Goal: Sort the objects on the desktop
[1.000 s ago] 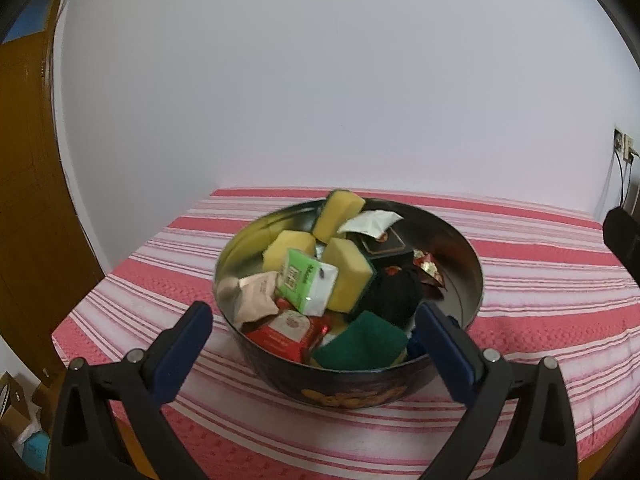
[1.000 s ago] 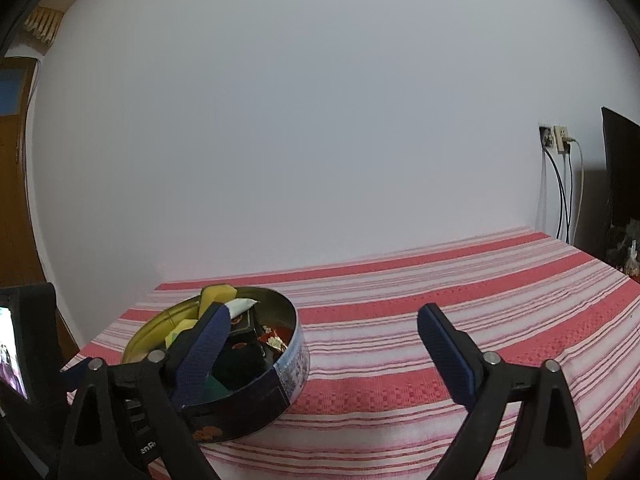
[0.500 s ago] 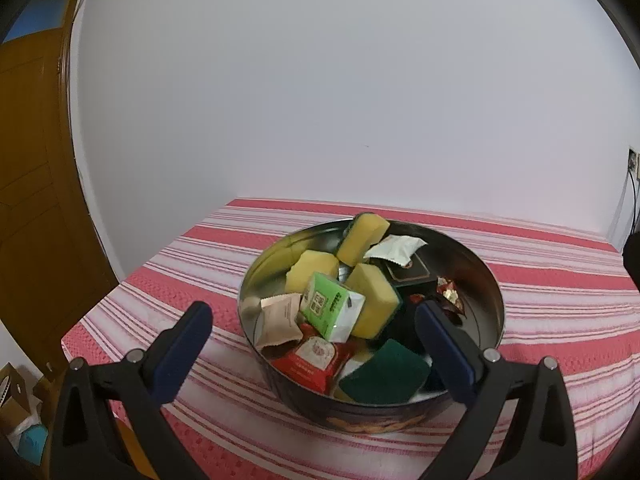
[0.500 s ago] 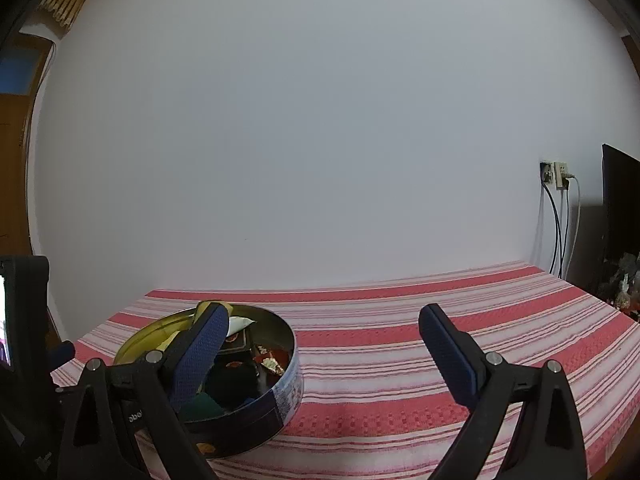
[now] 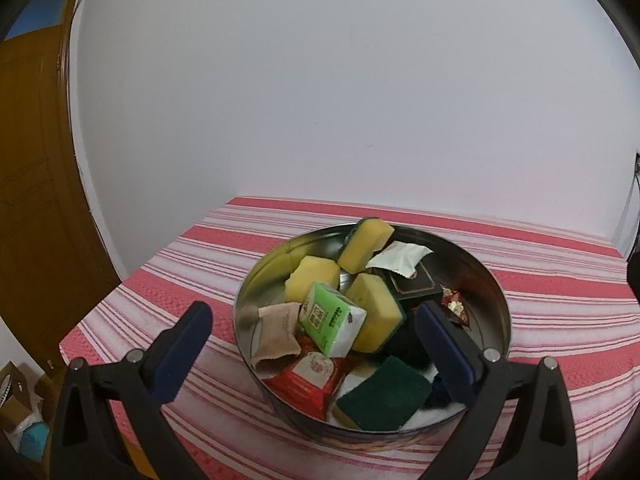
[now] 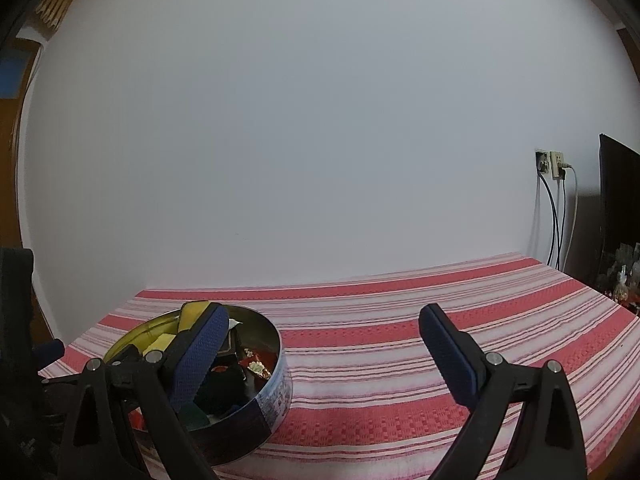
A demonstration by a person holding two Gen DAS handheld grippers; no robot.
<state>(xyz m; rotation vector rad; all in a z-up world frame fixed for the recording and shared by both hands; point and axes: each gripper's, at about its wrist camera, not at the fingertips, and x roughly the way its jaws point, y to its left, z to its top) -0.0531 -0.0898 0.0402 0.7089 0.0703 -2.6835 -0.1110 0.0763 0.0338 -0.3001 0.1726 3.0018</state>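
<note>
Tin (image 5: 496, 300) of sponges (image 5: 362, 246), packets (image 5: 330, 322), grippers apart

tin (image 5: 505, 322): 1 | yellow sponges (image 5: 366, 245): 3 | green scouring pad (image 5: 385, 398): 1 | green tissue pack (image 5: 330, 318): 1

Left claw (image 5: 312, 322) spread wide, holding nothing; right claw (image 6: 324, 330) likewise agape, empty

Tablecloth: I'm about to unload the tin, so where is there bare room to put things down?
The striped tablecloth is bare from the tin rightward to the far edge near the wall cables, and in narrow strips behind and left of the tin. The tin itself is crowded with sponges and packets.
</note>
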